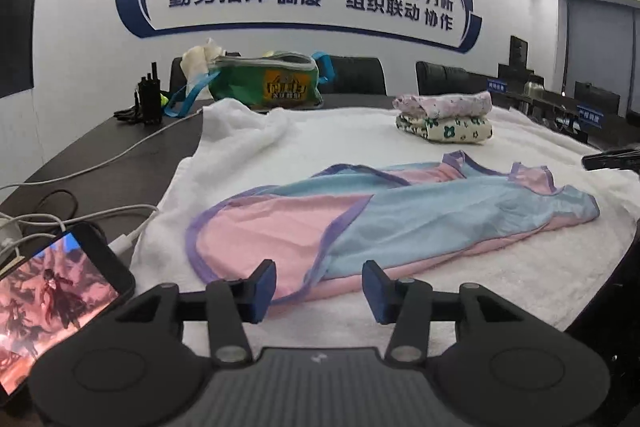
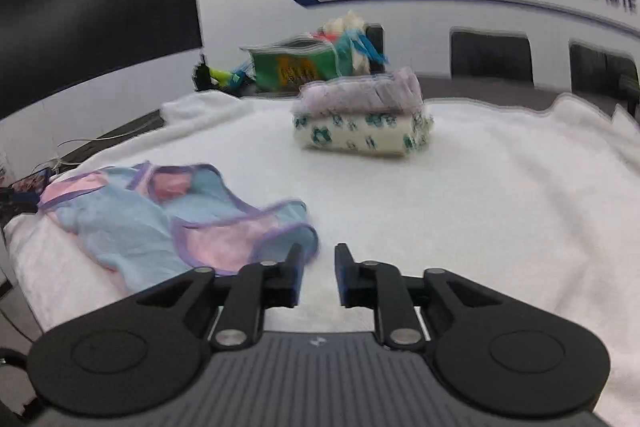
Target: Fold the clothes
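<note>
A small pink and blue garment with purple trim (image 1: 400, 219) lies loosely spread on the white towel (image 1: 340, 139). My left gripper (image 1: 320, 287) is open just above the garment's near hem, and its blue pads (image 1: 264, 283) stand either side of the hem without pressing it. In the right wrist view the same garment (image 2: 132, 227) lies rumpled at the left. My right gripper (image 2: 319, 269) is open by a narrow gap with only bare towel (image 2: 480, 207) between its fingers, and the garment's corner lies beside its left finger (image 2: 294, 267).
Two folded garments are stacked (image 1: 444, 119) (image 2: 360, 119) at the far side of the towel. A lit phone (image 1: 52, 291) with white cables (image 1: 80, 215) lies on the dark table (image 1: 100, 147) at the left. A green bag (image 1: 264, 83), black radios (image 1: 148, 99) and chairs (image 1: 356, 75) stand behind.
</note>
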